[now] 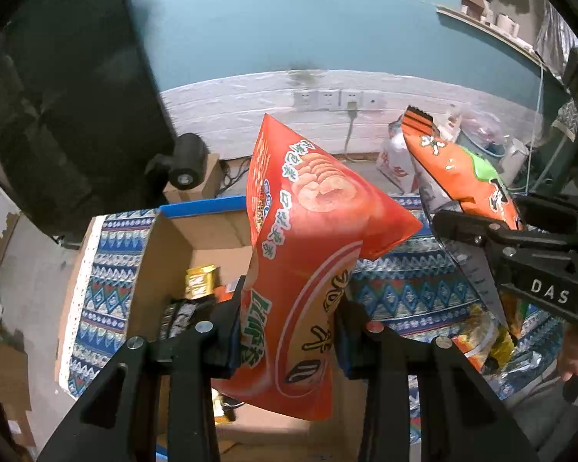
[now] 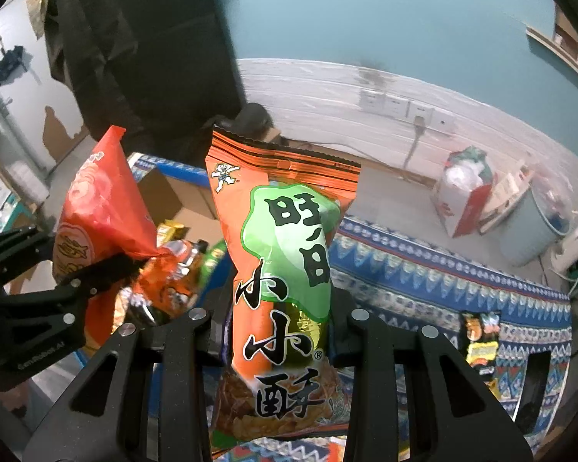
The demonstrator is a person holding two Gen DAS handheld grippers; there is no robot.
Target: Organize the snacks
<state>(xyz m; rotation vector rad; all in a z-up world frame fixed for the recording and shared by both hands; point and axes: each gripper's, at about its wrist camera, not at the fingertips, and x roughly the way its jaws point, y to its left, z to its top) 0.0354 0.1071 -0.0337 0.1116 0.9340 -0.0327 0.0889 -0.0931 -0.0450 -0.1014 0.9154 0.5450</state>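
My left gripper [image 1: 287, 331] is shut on a red snack bag [image 1: 304, 231] and holds it upright above an open cardboard box [image 1: 150, 254] with a blue rim. The box holds a gold packet [image 1: 200, 281] and a dark packet [image 1: 177, 315]. My right gripper [image 2: 279, 331] is shut on an orange and green snack bag [image 2: 285, 254], held upright above the patterned tablecloth [image 2: 424, 277]. The red bag also shows in the right wrist view [image 2: 100, 208], with the left gripper [image 2: 31, 292] at the far left. The right gripper shows in the left wrist view [image 1: 520, 246] holding the orange bag [image 1: 462, 177].
Several loose snack packets [image 2: 173, 273] lie by the box. A black and yellow packet [image 2: 481, 338] lies on the cloth at the right. A red and white bag [image 2: 462, 200], a blue bin [image 2: 539, 223] and a dark speaker [image 1: 187, 161] stand on the floor behind.
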